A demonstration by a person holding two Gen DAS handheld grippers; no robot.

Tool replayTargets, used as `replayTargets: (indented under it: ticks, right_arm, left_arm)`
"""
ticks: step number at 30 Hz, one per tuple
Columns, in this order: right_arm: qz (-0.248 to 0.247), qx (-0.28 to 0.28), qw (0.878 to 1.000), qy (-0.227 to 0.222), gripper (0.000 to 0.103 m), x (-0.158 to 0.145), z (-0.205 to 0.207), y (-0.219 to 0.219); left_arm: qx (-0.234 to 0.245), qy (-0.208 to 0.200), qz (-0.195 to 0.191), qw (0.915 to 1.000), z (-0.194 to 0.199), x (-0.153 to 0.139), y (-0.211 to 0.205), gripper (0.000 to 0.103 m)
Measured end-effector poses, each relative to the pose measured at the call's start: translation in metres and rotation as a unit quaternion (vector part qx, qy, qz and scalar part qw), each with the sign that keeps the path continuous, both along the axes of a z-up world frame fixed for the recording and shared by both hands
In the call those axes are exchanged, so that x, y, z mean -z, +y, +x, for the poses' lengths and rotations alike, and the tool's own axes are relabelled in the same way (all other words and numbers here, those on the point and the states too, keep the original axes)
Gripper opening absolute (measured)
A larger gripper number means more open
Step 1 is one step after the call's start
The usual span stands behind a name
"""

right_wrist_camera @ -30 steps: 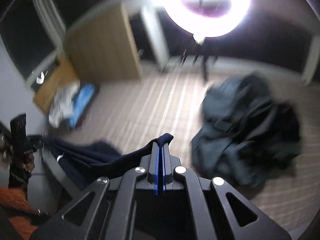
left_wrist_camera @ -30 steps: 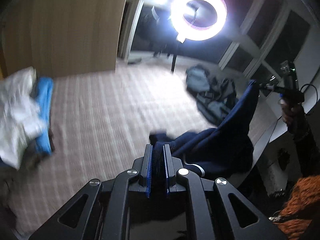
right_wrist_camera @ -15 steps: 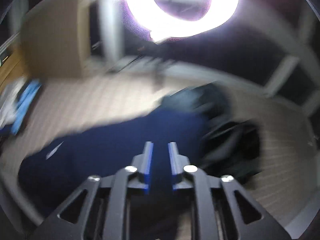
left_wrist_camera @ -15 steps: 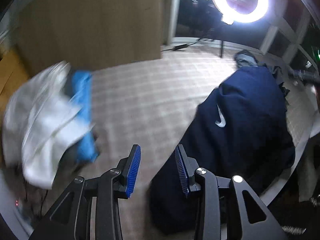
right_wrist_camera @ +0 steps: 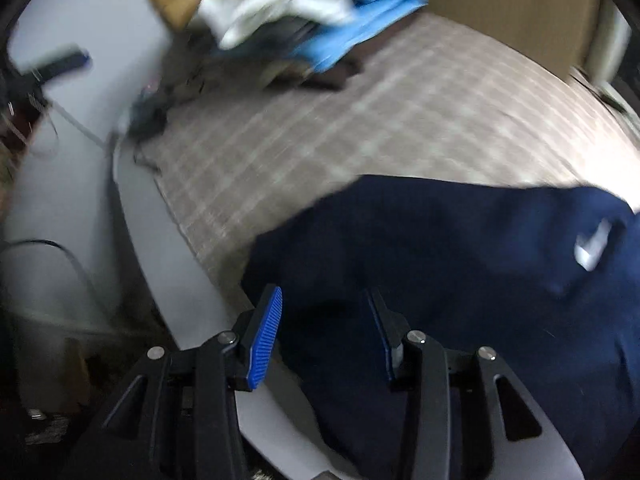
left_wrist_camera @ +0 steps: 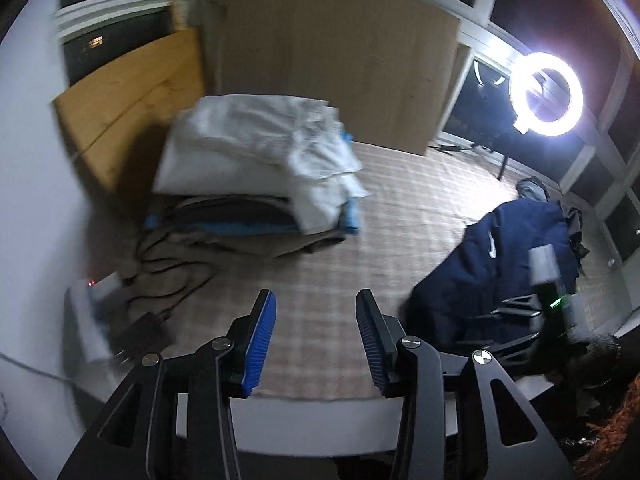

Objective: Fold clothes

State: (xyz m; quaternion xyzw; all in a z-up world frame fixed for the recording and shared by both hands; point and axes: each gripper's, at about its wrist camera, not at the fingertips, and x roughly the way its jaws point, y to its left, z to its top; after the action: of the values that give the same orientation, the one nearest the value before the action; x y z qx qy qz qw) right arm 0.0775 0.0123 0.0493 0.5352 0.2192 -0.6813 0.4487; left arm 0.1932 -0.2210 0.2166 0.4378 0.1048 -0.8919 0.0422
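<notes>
Item: navy sweatshirt (right_wrist_camera: 460,280), lying spread on the checked worktop (left_wrist_camera: 400,208) beneath my right claw (right_wrist_camera: 324,332) and right of my left claw (left_wrist_camera: 316,340). Both claws opening, empty. Step: laid out; next I need an edge grip for folding.

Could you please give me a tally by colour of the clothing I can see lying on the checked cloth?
Navy: 1, the navy garment with a white logo, lying apart from the pile.
White: 1, the white bundle on top of the pile.
Blue: 1, the blue layer beneath it.
Brown: 1, the brown layer at the bottom.
Total: 4; blur may hide more layers.
</notes>
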Motion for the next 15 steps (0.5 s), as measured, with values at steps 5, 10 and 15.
replayTargets:
  ticks: [5,10,15]
  right_arm:
    - [0.072,-0.049,0.993,0.085,0.051,0.035,0.031,-0.037]
    - [0.02,-0.007,0.998,0.065,0.002,0.011,0.014,-0.014]
    - [-0.078,0.138,0.985,0.063,0.002,-0.063,-0.034,0.087]
  left_arm:
    - [-0.017,-0.002,0.01,0.9998,0.012,0.01,-0.023,0.04]
    - [0.014,0.006,0.004,0.9999,-0.001,0.007,-0.011,0.04]
    - [0.084,0.012,0.005,0.9964,-0.043,0.005,0.029,0.04]
